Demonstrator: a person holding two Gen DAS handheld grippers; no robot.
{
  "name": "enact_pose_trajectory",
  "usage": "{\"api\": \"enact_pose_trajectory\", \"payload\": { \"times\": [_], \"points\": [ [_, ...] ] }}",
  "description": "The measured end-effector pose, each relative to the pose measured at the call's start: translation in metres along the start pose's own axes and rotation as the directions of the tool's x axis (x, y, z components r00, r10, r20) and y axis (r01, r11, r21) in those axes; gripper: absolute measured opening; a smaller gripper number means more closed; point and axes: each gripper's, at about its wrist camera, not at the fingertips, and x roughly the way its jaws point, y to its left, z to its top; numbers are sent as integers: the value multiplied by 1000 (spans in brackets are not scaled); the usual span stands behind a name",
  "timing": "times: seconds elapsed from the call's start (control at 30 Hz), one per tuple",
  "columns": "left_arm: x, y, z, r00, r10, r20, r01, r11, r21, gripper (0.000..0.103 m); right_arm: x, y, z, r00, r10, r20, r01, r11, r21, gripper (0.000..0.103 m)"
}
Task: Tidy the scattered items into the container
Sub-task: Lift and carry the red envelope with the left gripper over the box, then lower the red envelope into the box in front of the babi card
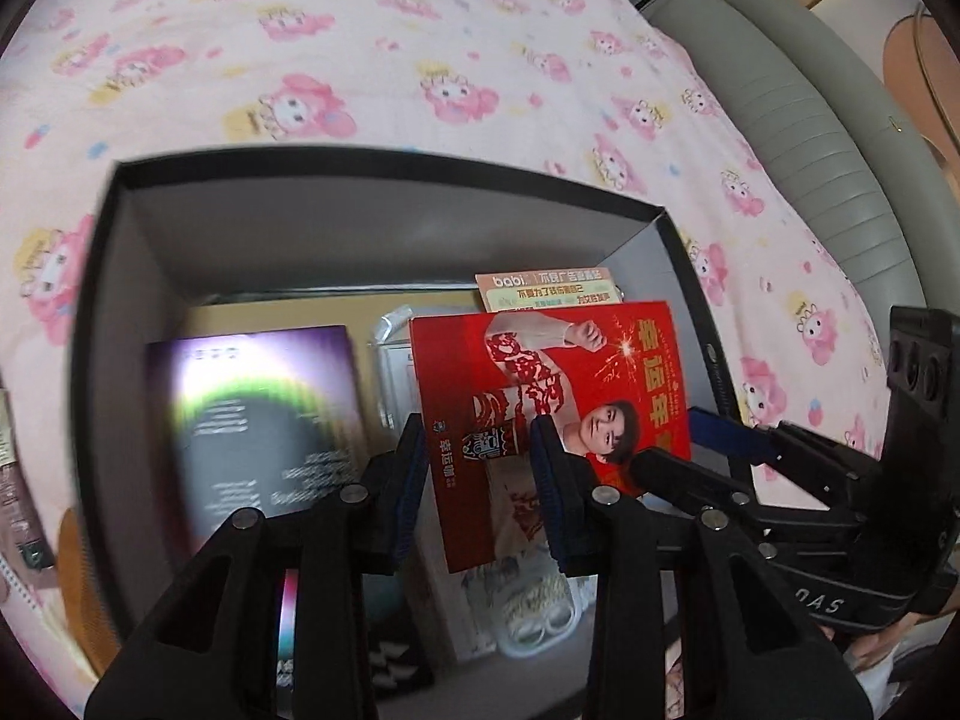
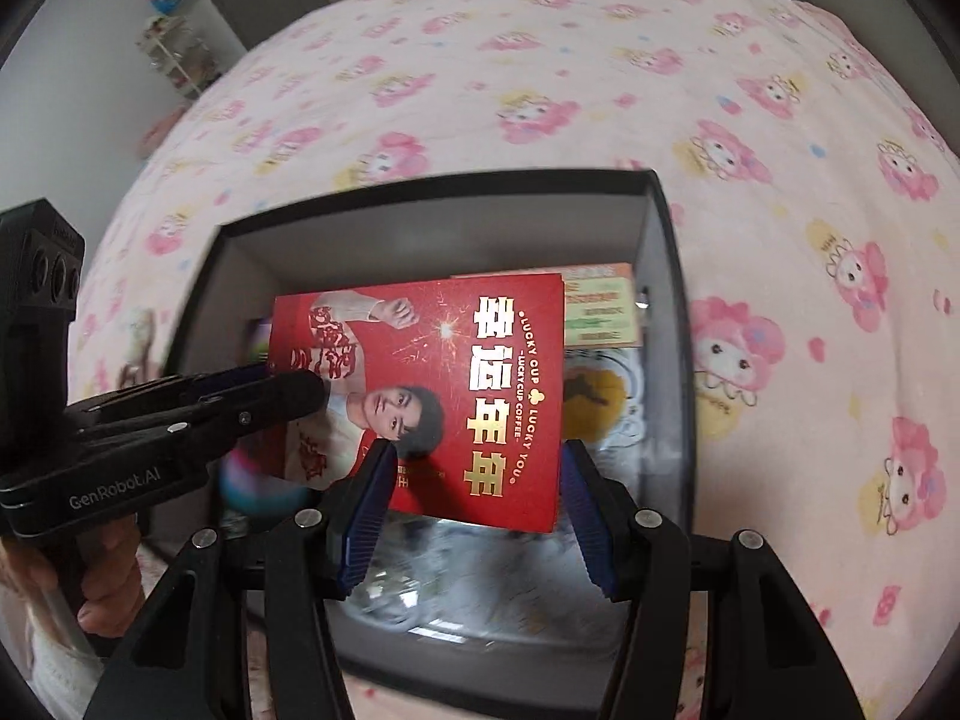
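A black open box (image 1: 384, 159) (image 2: 672, 276) sits on the pink bed. A red card sleeve with a man's portrait (image 1: 552, 402) (image 2: 456, 384) hangs over the inside of the box. My left gripper (image 1: 480, 480) is shut on its left part; its fingers also show in the right wrist view (image 2: 288, 390). My right gripper (image 2: 474, 510) stands open with its blue pads either side of the sleeve's lower edge; it also shows in the left wrist view (image 1: 708, 450). Whether its pads touch the sleeve is unclear. The box holds a purple booklet (image 1: 264, 408), a peach leaflet (image 1: 549, 291) and clear packets (image 2: 456, 576).
The pink cartoon-print bedspread (image 1: 420, 48) (image 2: 600, 60) surrounds the box. A grey padded headboard (image 1: 810, 120) runs along the right in the left wrist view. A few items lie at the left edge outside the box (image 1: 18, 480). A shelf stands by the wall (image 2: 168, 48).
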Motion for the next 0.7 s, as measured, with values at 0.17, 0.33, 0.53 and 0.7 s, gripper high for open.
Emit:
{"api": "enact_pose_trajectory", "payload": {
  "times": [0.17,0.33,0.53,0.7],
  "points": [
    [16,1,-5,999,29,-36,-29,1000,-2,33,19,-9,3,999,-40,-30,40,999,7,53],
    [23,-2,-9,994,91,-61,-90,996,11,35,25,0,3,994,-101,-30,100,995,-26,53],
    [31,3,-12,989,102,-103,-104,995,-12,36,35,13,-8,978,-207,-31,202,972,-124,53],
    [29,3,-14,988,110,-111,-113,994,-15,40,38,13,-7,973,-228,-34,222,967,-124,53]
  ]
}}
